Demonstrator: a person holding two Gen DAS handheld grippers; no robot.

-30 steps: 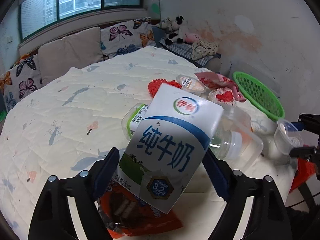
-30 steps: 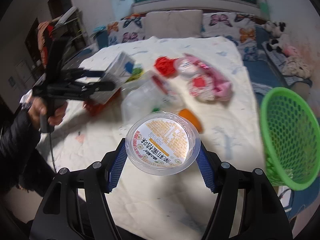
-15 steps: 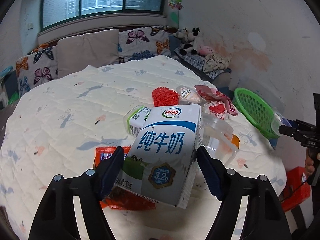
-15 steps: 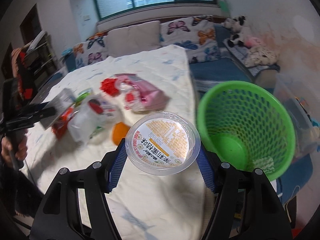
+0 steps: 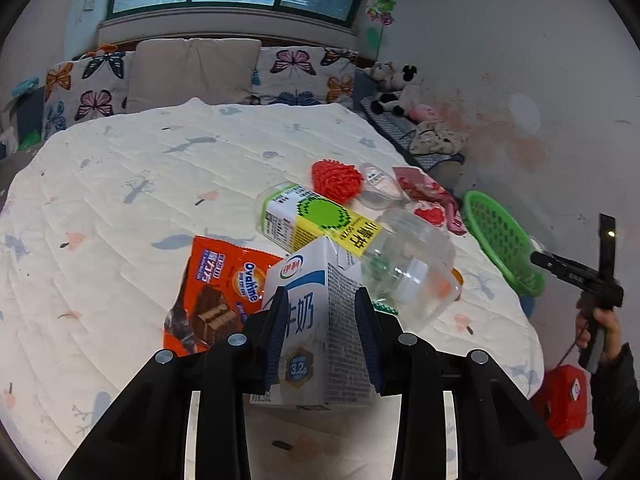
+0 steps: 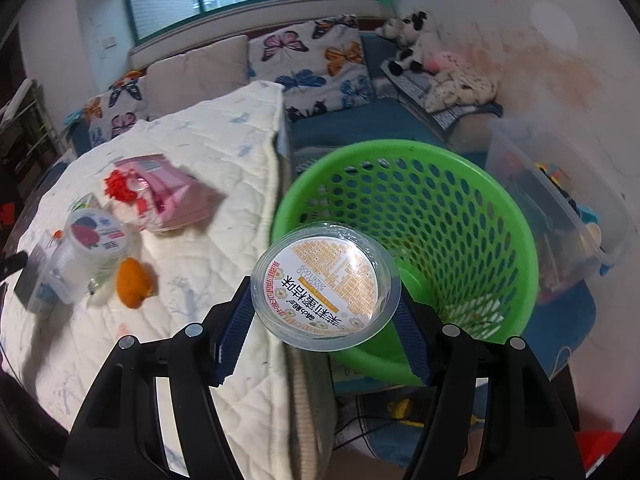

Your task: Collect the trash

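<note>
your left tongs [image 5: 322, 334] are closing, pads against a milk carton [image 5: 320, 320] standing on the bed [image 5: 120, 200] near its foot edge. your right tongs [image 6: 326, 312] grip a clear lidded cup [image 6: 326, 284] over the green basket [image 6: 460, 216] beside the bed's edge.

— What are the tools like?

— The left gripper [image 5: 322, 336] is matte black plastic, two angular arms studded with round silver screws, with ribbed dark-blue pads [image 5: 276, 332] on its fingers. The right gripper [image 6: 325, 330] is built the same.

— And the person?

— A hand [image 5: 602, 326] on a black pistol-style handle, a dark sleeve [image 5: 614, 396], and a thin cable hanging beside it.
</note>
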